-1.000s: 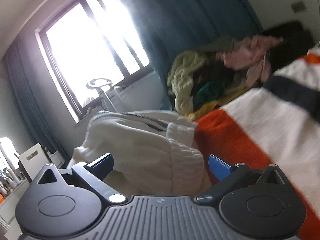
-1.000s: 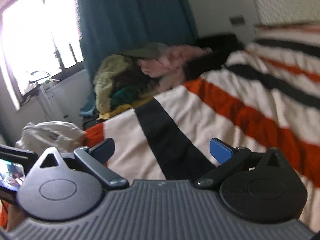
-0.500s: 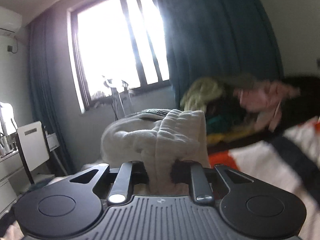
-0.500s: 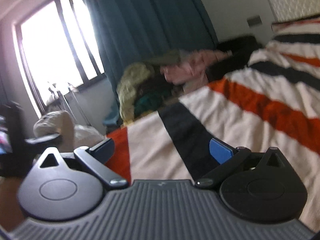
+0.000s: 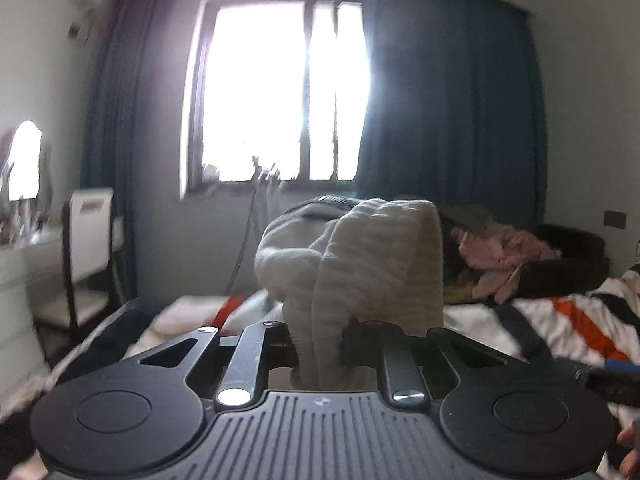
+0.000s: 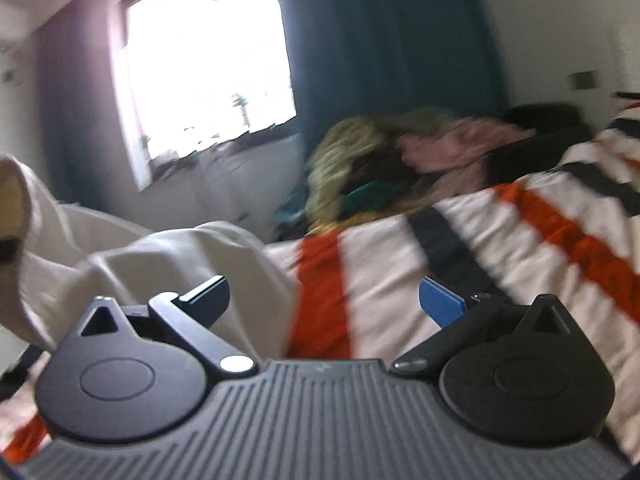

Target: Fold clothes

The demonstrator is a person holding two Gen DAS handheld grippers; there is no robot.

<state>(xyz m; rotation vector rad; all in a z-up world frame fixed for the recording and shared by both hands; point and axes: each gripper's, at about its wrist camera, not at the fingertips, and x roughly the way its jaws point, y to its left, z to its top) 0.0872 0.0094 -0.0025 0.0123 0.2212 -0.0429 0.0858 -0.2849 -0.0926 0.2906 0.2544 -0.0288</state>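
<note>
My left gripper (image 5: 320, 348) is shut on a cream fleece garment (image 5: 360, 264) and holds it lifted above the bed, its bulk hanging in front of the camera. The same garment shows in the right wrist view (image 6: 152, 264), draped low at the left over the bed's edge. My right gripper (image 6: 324, 300) is open and empty, hovering over the striped bedspread (image 6: 500, 240) just right of the garment. A blue fingertip of the right gripper shows at the right edge of the left wrist view (image 5: 624, 367).
A pile of mixed clothes (image 6: 400, 168) lies at the bed's far side by the blue curtain (image 6: 392, 48). A bright window (image 5: 280, 96) is behind. A white chair (image 5: 88, 248) and a desk stand at the left.
My left gripper closed on the cream garment and lifted it up off the bed. My right gripper swung left toward the garment, still open.
</note>
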